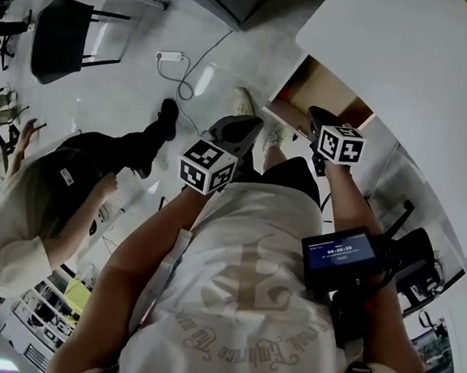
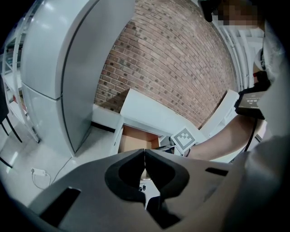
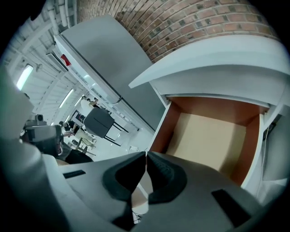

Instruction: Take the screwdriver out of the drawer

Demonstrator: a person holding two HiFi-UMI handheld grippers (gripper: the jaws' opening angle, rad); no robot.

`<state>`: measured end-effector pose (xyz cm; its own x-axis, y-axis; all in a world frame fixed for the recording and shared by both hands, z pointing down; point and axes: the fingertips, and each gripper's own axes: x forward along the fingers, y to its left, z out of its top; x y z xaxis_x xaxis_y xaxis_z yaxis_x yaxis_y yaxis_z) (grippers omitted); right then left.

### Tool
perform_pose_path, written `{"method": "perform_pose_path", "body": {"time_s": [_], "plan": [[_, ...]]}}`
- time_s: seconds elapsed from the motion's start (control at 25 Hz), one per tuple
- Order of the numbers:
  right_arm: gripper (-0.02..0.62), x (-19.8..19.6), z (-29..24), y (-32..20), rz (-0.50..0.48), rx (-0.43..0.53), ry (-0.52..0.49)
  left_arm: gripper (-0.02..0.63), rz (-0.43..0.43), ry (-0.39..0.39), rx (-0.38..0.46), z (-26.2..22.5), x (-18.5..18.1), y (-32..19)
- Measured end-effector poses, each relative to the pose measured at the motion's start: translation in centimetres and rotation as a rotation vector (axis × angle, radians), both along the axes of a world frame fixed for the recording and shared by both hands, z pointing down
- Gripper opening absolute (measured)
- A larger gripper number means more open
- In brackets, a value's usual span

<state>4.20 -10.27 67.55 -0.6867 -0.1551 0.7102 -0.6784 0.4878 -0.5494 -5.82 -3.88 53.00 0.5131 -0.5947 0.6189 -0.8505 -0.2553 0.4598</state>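
Note:
The drawer [image 1: 330, 89] stands pulled open under the white tabletop [image 1: 406, 67]. In the right gripper view its brown walls and tan floor [image 3: 206, 136] show nothing lying in the visible part. No screwdriver is in sight in any view. My right gripper [image 1: 315, 114] hovers at the drawer's front edge, jaws [image 3: 146, 155] shut with nothing between them. My left gripper [image 1: 251, 125] hangs a little to the left of the drawer and further back. It is shut and empty too [image 2: 145, 152], and it looks toward the drawer [image 2: 135, 141] and the right gripper's marker cube [image 2: 183, 138].
A seated person [image 1: 37, 205] is at the left on the floor side. A black chair [image 1: 61, 37] and a power strip with its cable [image 1: 172, 56] lie beyond. A tall grey cabinet [image 2: 54, 68] stands left of the drawer, against a brick wall [image 2: 181, 59].

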Motion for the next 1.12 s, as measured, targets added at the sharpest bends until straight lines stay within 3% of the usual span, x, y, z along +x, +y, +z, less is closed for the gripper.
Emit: {"method": "perform_pose_path", "body": {"time_s": [0.56, 0.6, 0.68, 1.12], "plan": [[0.028, -1.5, 4.8, -0.1, 0.005, -0.087, 0.049, 0.021, -0.013, 0.033, -0.023, 3.3, -0.1, 1.5], [0.037, -1.8, 5.1, -0.2, -0.003, -0.089, 0.048, 0.021, -0.014, 0.035, -0.026, 3.5, -0.1, 1.6], [0.115, -2.4, 5.6, -0.1, -0.024, -0.094, 0.045, 0.021, -0.010, 0.040, -0.035, 3.9, 0.0, 2.2], [0.120, -2.9, 9.9, -0.6, 0.044, -0.158, 0.082, 0.021, -0.026, 0.063, -0.053, 5.8, -0.6, 3.5]]}}
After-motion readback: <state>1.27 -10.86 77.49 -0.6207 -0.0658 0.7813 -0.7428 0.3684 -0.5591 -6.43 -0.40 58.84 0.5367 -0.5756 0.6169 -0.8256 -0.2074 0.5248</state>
